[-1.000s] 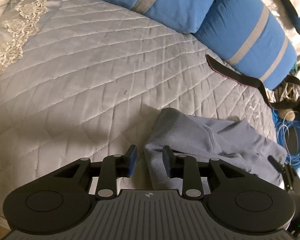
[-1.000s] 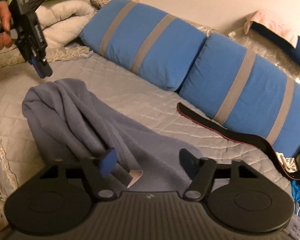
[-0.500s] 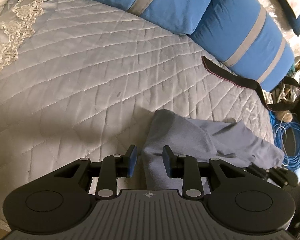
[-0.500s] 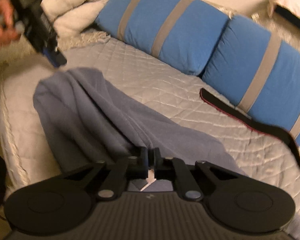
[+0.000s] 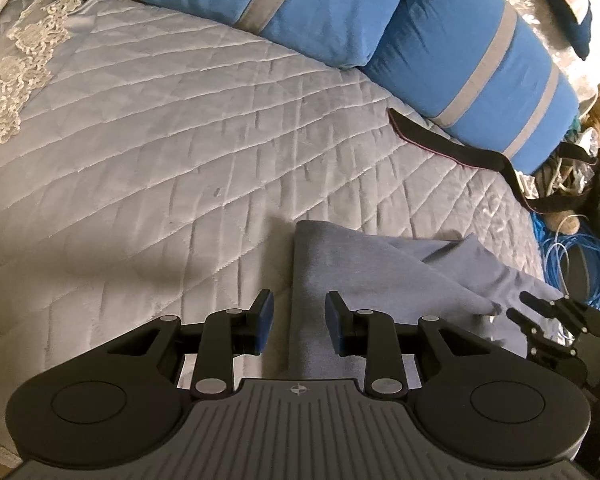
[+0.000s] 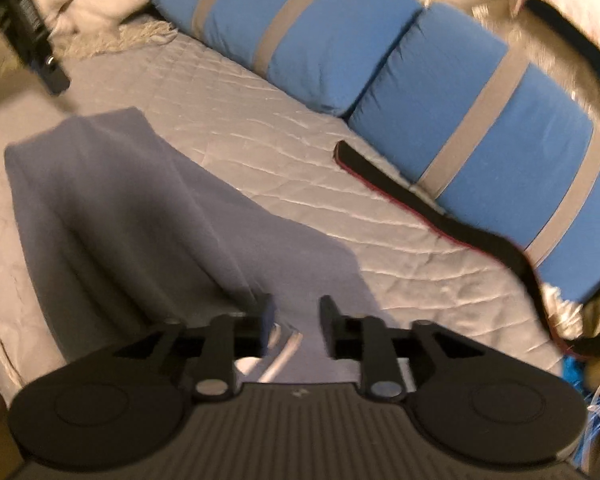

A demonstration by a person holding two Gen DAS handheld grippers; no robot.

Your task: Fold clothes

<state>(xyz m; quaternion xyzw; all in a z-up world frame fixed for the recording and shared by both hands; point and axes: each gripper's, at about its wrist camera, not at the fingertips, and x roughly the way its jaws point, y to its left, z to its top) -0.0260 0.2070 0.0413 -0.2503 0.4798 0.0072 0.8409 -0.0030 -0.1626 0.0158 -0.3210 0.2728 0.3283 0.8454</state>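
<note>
Quilted grey bedspread [image 5: 148, 128] lay under both grippers. Left gripper [image 5: 298, 322]: jaws partly apart, straddling near edge of blue-grey garment [image 5: 364, 276], pads not pressing cloth. Right gripper [image 6: 296, 322]: jaws just opened again, roughly half wide, garment fold and white label [image 6: 284, 354] between them, unpinched. Garment stretched from right gripper across to left gripper. Beyond, to right: black strap [image 6: 420, 208] on bedspread. Farthest: two blue pillows with grey stripes [image 5: 340, 8].
</note>
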